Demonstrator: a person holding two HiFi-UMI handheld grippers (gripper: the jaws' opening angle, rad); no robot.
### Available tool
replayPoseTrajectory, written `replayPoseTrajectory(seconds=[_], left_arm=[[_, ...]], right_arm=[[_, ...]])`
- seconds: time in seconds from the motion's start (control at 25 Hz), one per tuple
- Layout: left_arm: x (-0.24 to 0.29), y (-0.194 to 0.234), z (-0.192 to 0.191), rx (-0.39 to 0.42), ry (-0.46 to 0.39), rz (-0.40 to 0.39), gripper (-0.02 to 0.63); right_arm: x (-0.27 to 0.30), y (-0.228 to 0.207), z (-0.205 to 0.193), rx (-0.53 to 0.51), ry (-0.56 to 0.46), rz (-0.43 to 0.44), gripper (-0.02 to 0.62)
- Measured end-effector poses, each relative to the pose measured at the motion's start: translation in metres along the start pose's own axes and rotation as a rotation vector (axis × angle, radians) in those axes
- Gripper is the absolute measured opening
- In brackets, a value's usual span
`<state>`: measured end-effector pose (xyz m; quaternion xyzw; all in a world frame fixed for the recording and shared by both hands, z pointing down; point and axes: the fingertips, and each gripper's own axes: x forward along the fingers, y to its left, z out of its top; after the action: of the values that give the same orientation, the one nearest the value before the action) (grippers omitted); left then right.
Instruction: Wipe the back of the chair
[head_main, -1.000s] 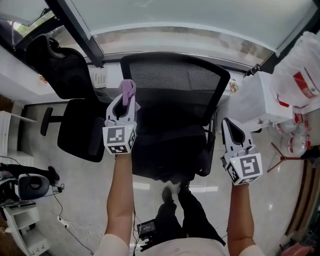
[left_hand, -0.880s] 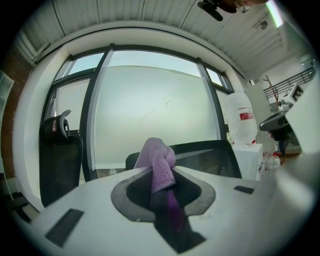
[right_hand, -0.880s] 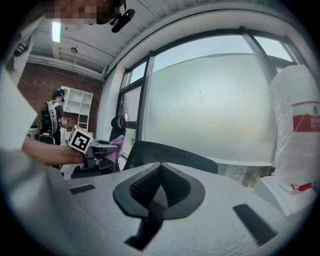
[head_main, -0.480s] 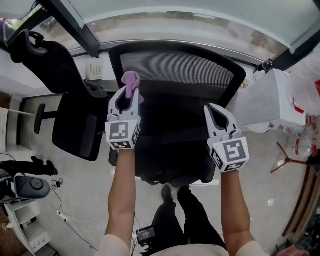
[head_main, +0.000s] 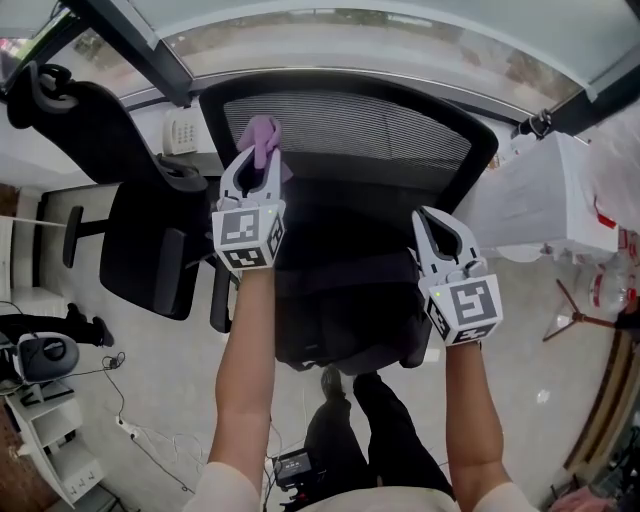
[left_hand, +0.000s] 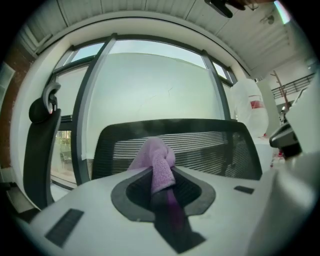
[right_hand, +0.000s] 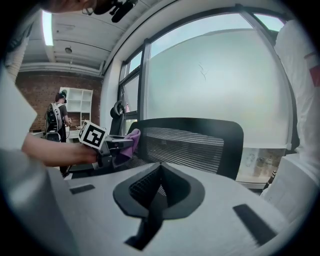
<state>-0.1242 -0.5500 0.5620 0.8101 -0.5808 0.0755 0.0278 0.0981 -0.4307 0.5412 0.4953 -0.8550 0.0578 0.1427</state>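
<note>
Near the chair back (head_main: 380, 130), the left gripper (head_main: 258, 150) is pinching a purple cloth (head_main: 262, 135), the right gripper (head_main: 432, 225) idling closed; mesh friction could tug it free.

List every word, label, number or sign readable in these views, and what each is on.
Nothing can be read in any view.
On the cubes of the left gripper and right gripper: square marker patterns, no letters.
On the white bag: red print, too blurred to read.
On the white keypad beside the chair: keys too small to read.
On the purple cloth: no print.
</note>
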Motion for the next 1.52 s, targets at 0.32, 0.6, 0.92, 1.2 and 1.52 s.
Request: replayPoseTrajectory(seconds=[0.32, 0.6, 0.92, 1.2, 1.52], left_arm=[[0.041, -0.164, 0.010, -0.066, -0.043, -0.239, 0.086], [0.041, -0.275, 0.023, -0.010, -0.069, -0.442, 0.086], [0.039, -0.157, 0.009, -0.005, -0.045, -0.231, 0.086], [0.000, 0.038, -0.019, -0.115, 0.042, 0.162, 0.086], [-0.010, 0.064, -0.021, -0.092, 0.049, 0.196, 0.086]], right_arm=[[-0.023, -0.044, -0.008, 0.011, 0.013, -0.074, -0.005], [-0.033, -0.062, -0.028, 0.034, 0.041, -0.111, -0.005], [-0.015, -0.051, -0.027, 0.040, 0.044, -0.078, -0.005], [0.007, -0.021, -0.019, 0.029, 0.041, -0.022, -0.005], [0.018, -0.007, -0.019, 0.020, 0.049, 0.000, -0.005]])
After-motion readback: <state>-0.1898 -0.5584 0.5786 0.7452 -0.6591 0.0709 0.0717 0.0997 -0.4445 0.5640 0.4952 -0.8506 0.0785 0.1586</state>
